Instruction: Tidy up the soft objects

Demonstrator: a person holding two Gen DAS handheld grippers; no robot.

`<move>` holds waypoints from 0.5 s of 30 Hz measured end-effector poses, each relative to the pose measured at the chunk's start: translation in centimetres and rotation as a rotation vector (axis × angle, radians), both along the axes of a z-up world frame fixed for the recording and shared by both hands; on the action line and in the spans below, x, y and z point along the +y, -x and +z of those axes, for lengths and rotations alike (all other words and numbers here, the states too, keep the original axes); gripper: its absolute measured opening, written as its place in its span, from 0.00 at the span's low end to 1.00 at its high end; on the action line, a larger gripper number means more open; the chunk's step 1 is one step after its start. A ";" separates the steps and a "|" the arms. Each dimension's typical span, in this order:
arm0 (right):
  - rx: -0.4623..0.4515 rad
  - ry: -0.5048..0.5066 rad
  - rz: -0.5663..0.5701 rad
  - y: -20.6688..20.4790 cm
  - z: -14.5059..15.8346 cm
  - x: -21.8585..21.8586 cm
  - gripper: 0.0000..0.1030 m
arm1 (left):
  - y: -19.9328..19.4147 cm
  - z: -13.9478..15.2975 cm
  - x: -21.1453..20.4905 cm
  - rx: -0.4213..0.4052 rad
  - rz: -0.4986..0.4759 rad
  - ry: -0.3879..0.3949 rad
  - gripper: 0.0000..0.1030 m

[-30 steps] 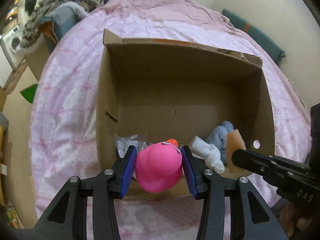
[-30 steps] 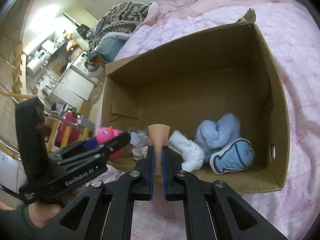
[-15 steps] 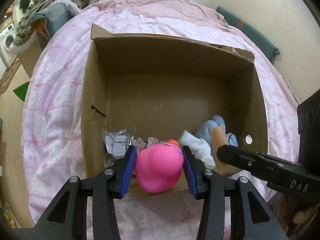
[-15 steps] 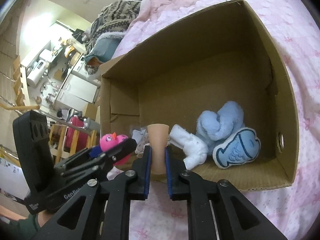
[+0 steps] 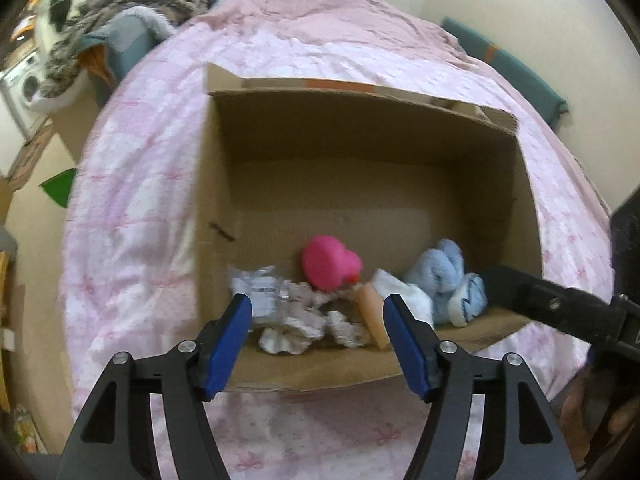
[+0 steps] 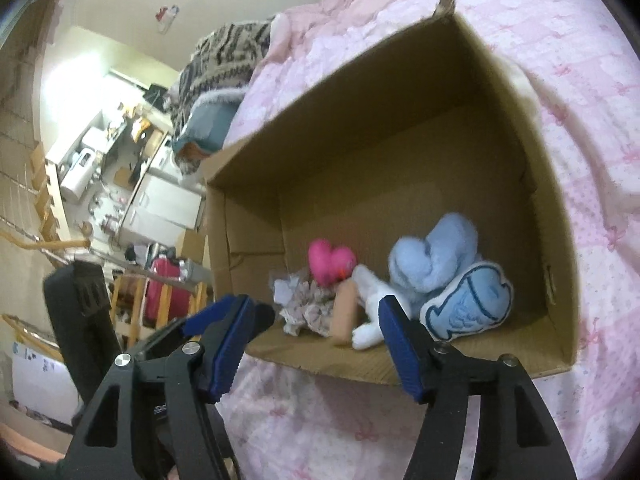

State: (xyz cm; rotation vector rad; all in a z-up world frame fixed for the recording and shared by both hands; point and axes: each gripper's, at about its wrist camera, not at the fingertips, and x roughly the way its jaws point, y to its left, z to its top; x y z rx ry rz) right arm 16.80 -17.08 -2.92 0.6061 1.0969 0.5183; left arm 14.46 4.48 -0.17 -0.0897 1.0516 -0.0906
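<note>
While both sets of jaws are standing wide apart and gripping nothing, the soft things are lying inside the box on the bed. The left gripper is hovering over the box's near edge, and the pink toy is sitting beyond its jaws, deeper in the box and clear of both pads. Just under and between those jaws, crumpled cloth and a peach piece are lying against the near wall. The right gripper is also hanging at the near edge; between its jaws but lower down, the peach piece and a white plush are resting on the box floor, touching neither pad. A blue plush and a fish cushion are leaning together just right of the right jaw, with the pink toy sitting behind the cloth.
</note>
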 end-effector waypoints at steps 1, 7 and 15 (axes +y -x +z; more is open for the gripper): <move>-0.008 0.018 -0.013 0.1 0.3 -0.2 0.68 | 0.1 0.3 0.3 -0.011 0.013 -0.007 0.64; -0.108 0.142 -0.050 1.1 3.1 -0.4 0.93 | 1.7 3.0 2.5 -0.101 0.095 -0.007 0.75; -0.276 0.306 -0.061 4.3 7.7 0.5 1.00 | 4.4 5.7 3.4 -0.151 0.117 -0.032 0.98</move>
